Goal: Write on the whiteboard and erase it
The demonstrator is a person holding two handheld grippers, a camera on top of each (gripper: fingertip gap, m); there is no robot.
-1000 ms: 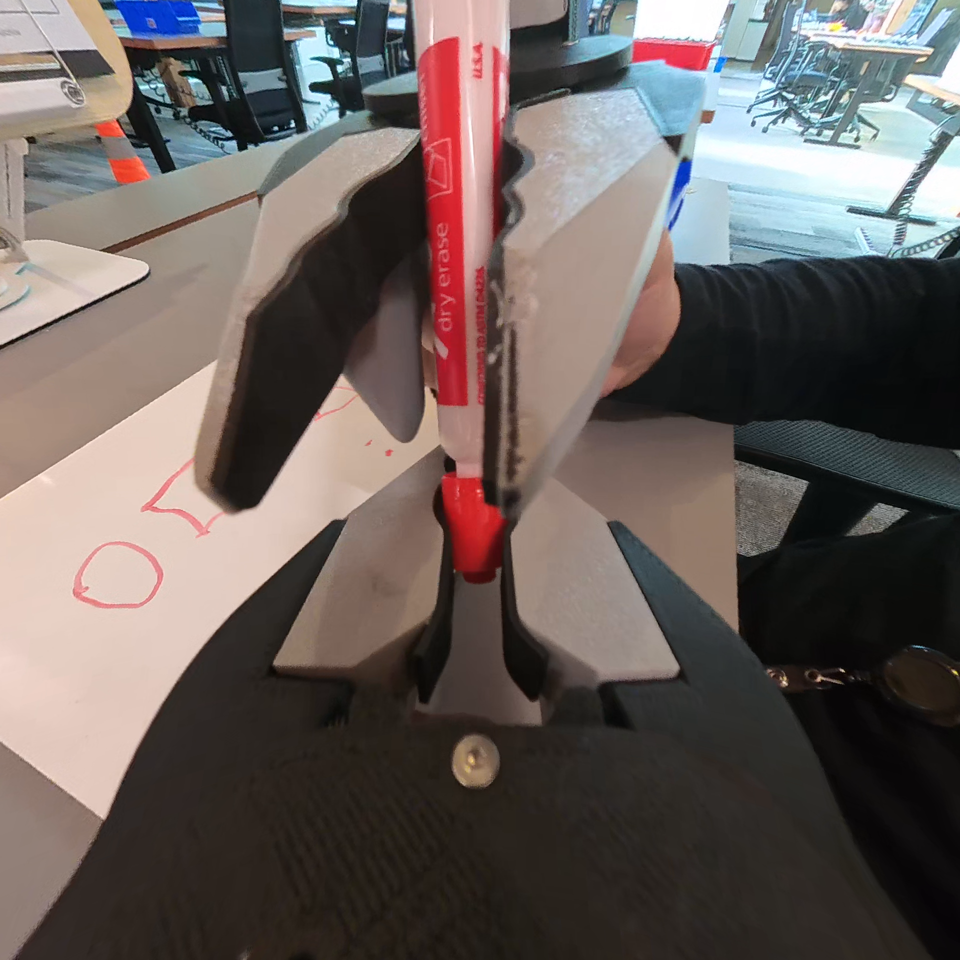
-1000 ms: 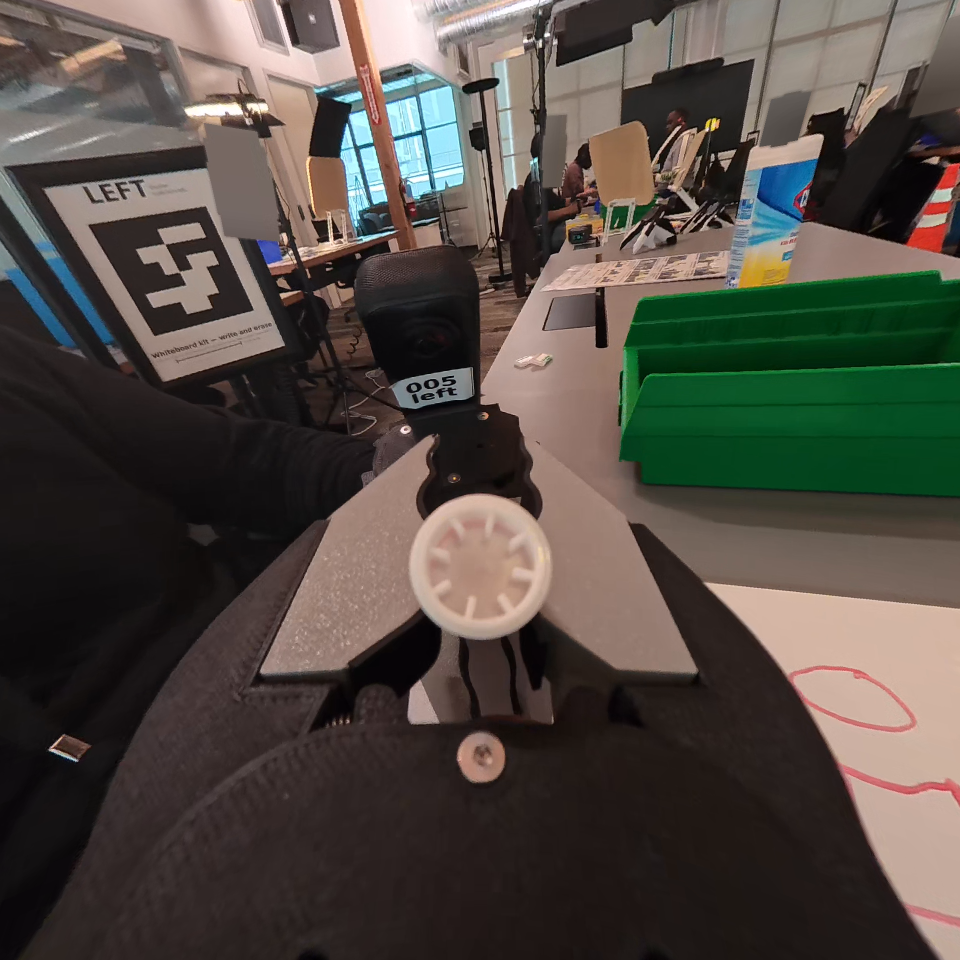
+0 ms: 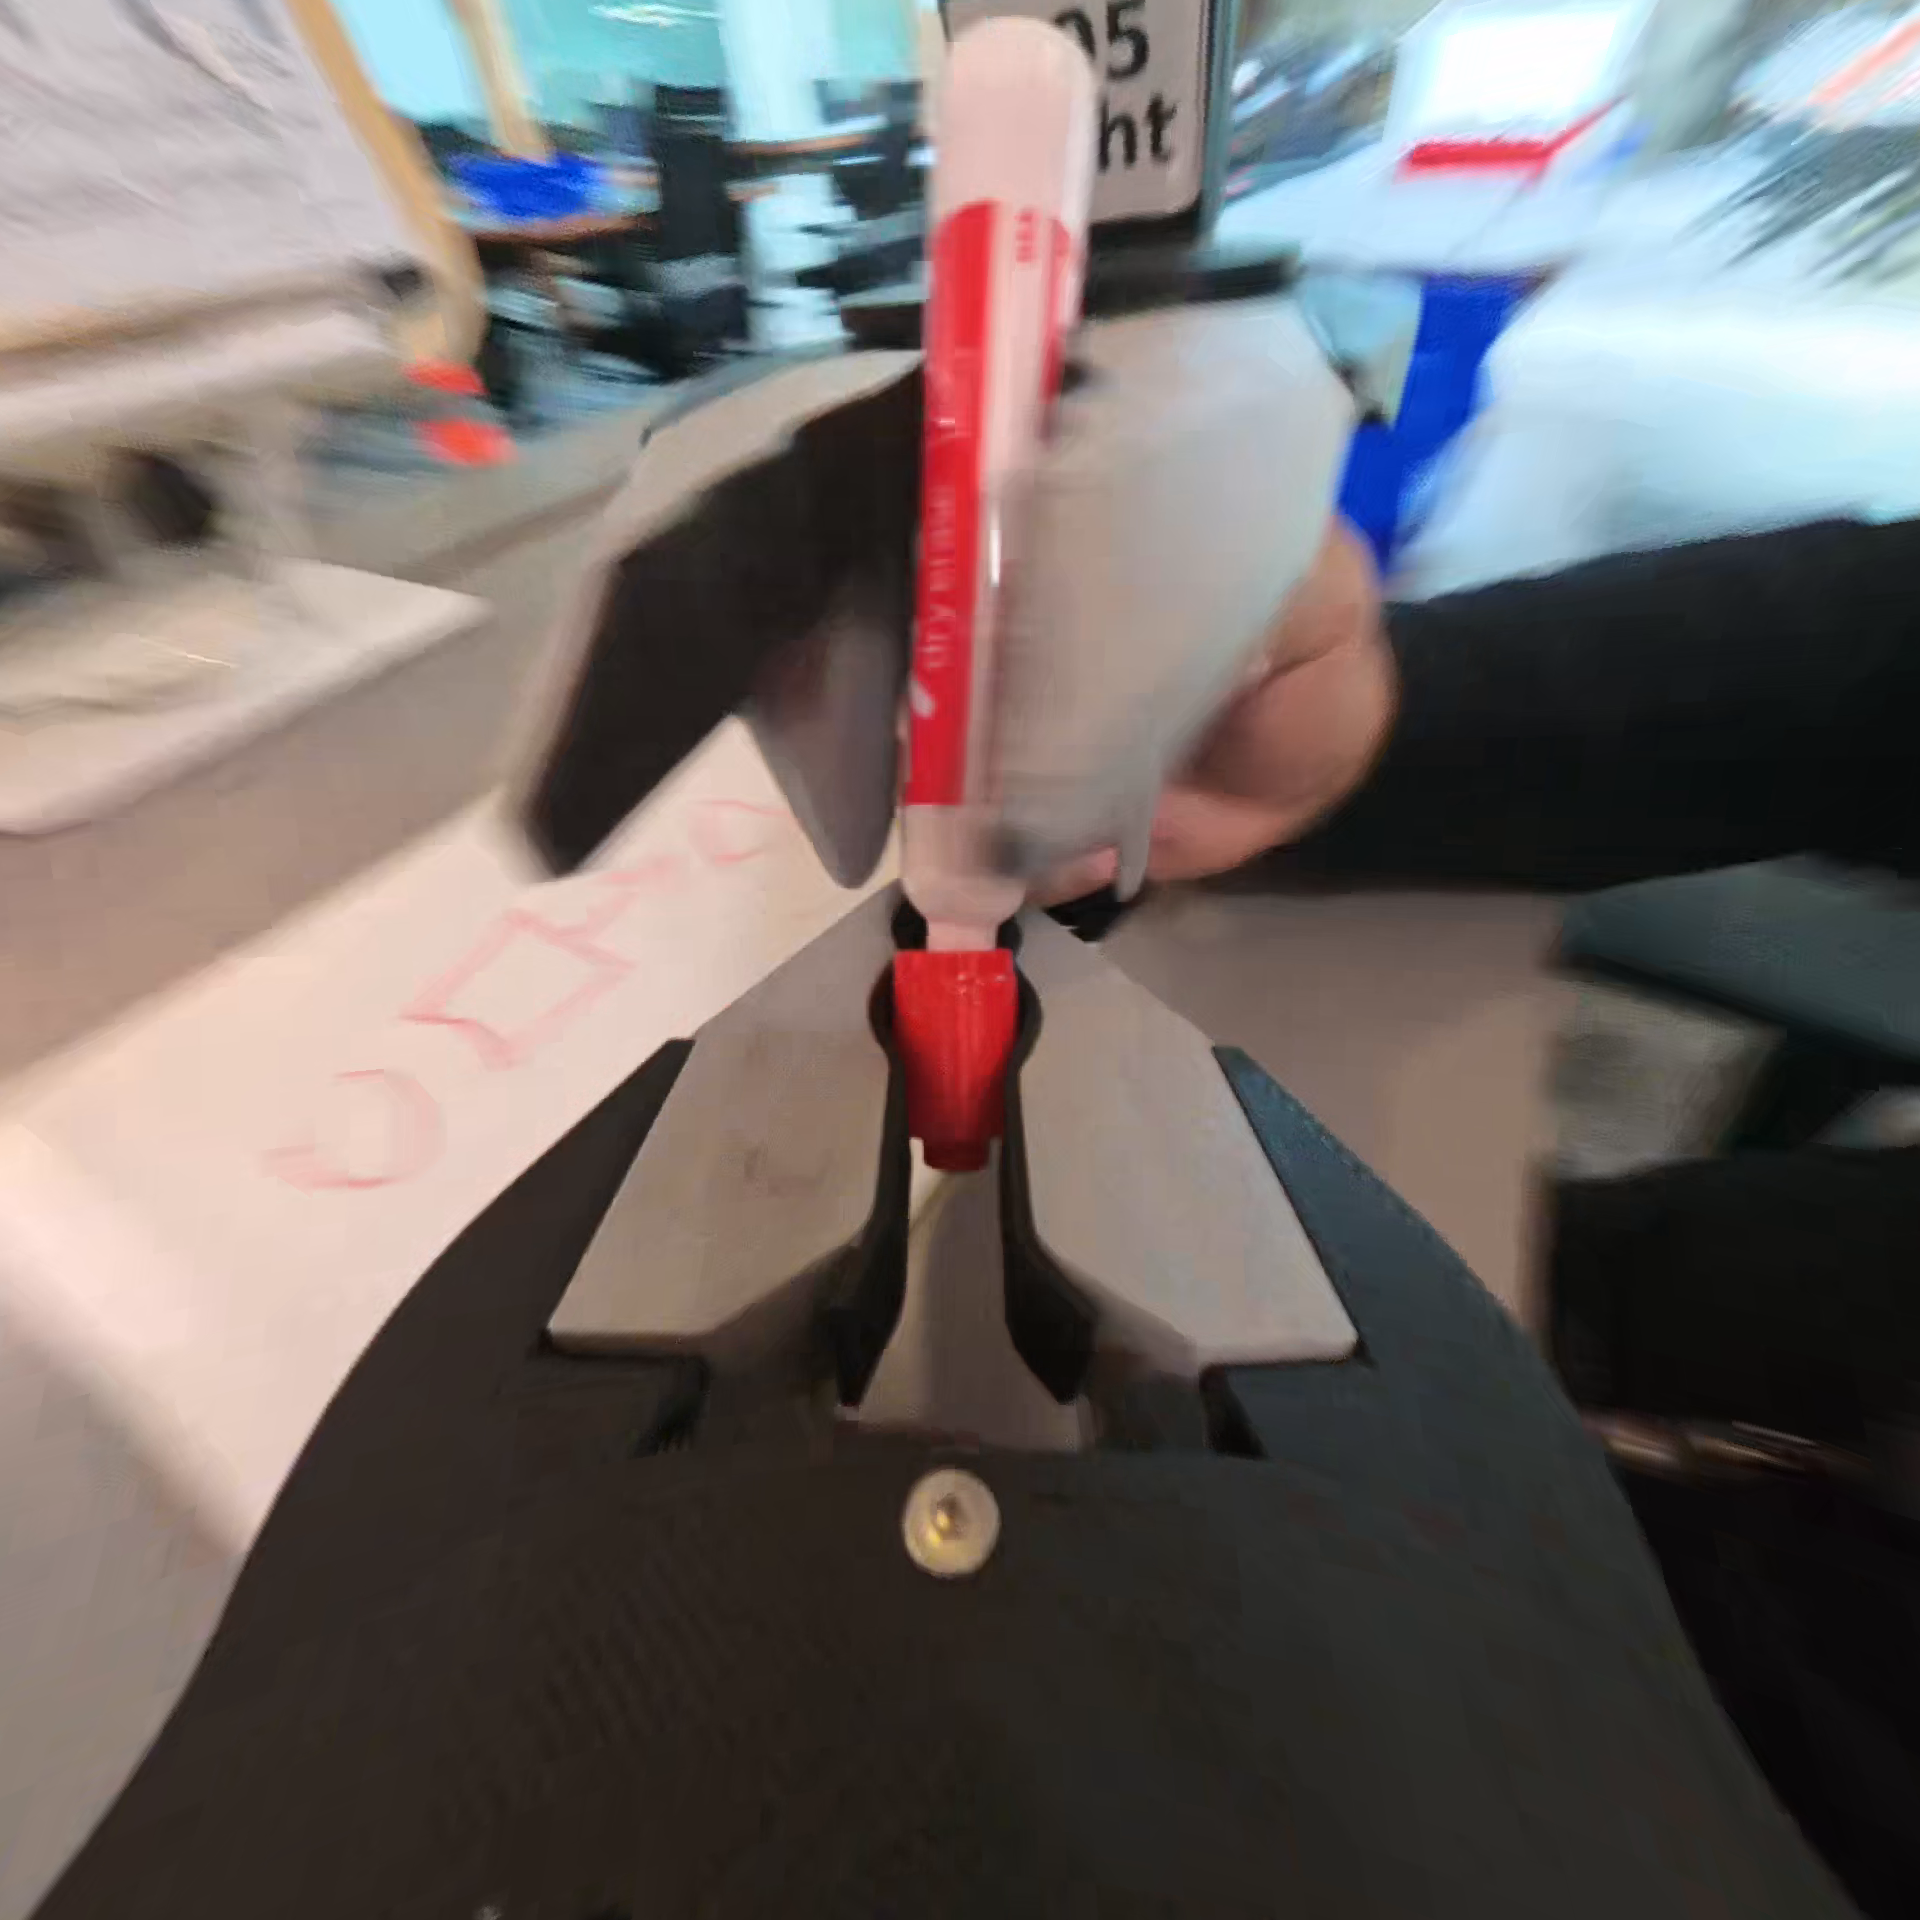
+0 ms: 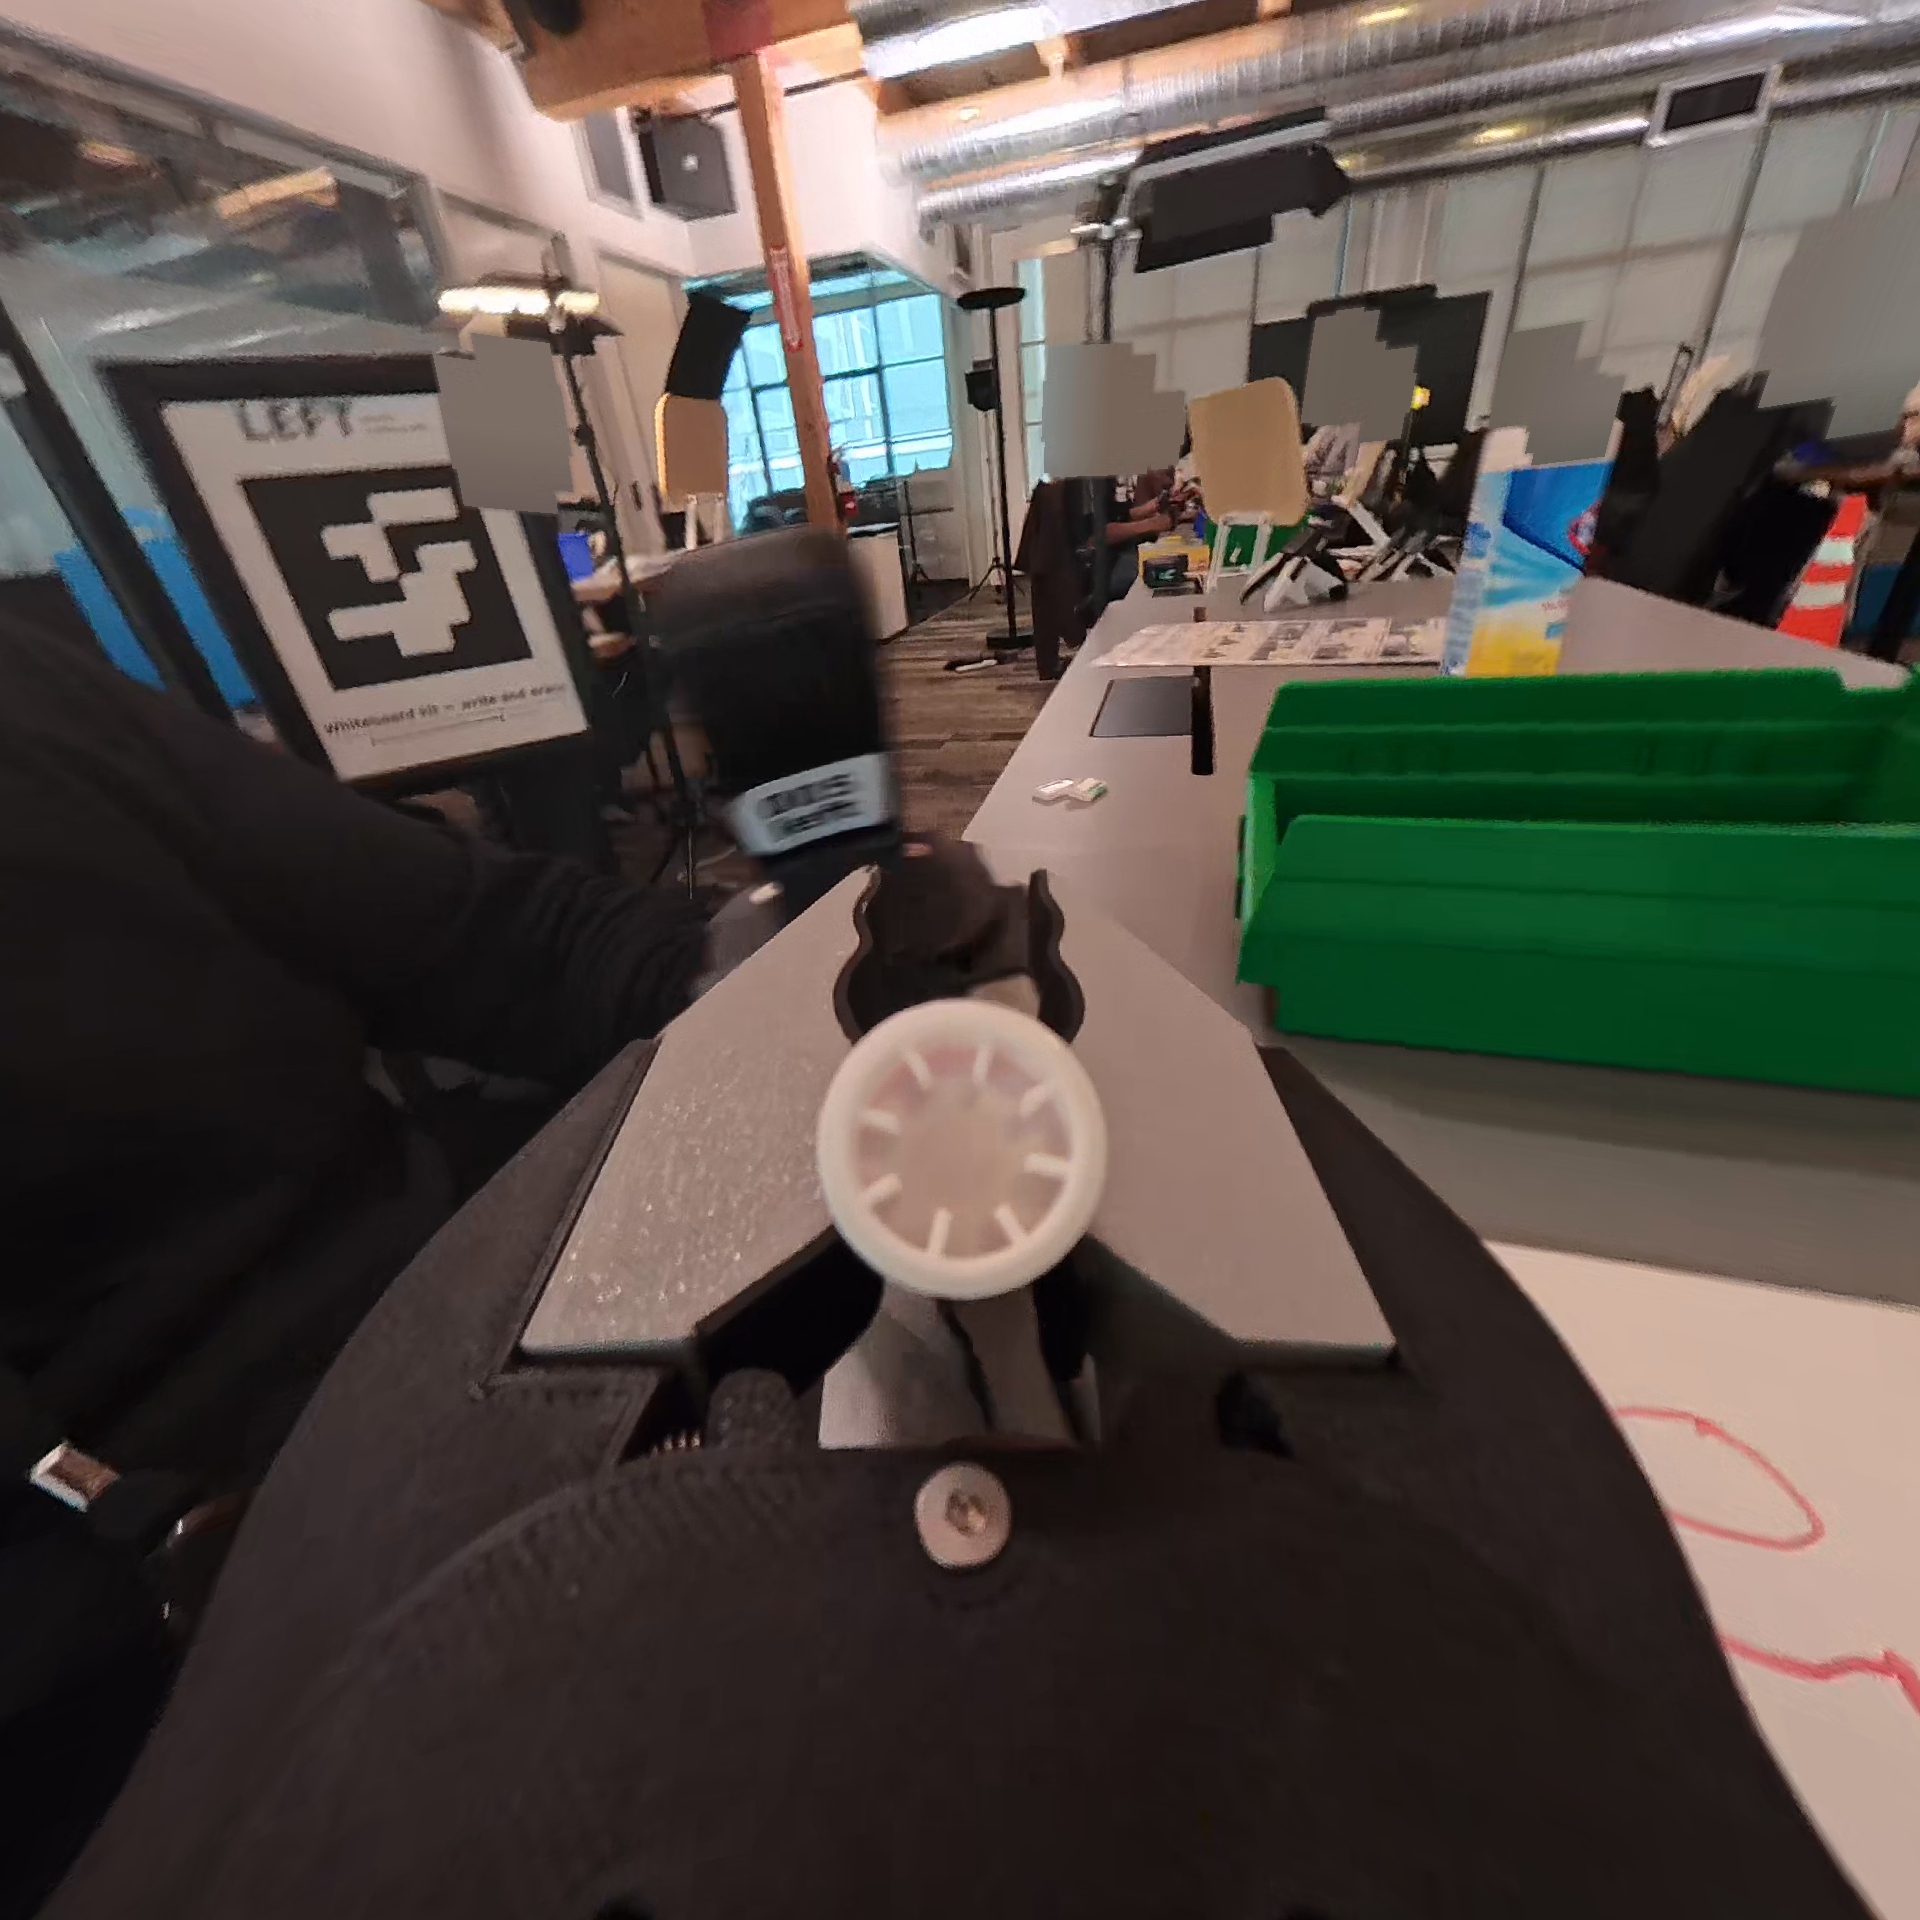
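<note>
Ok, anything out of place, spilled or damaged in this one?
Nothing stands out. The right tool grips the marker, the left tool pinches its red cap, and the whiteboard carries red shapes. Only the left wrist view is motion-blurred.

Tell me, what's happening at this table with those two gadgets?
A person holds a pair of tongs in each hand. The right tongs grip the body of a red dry-erase marker, while the left tongs are closed on its red cap, either capping or uncapping it. The whiteboard beside them already carries red shapes, not yet erased.
</note>
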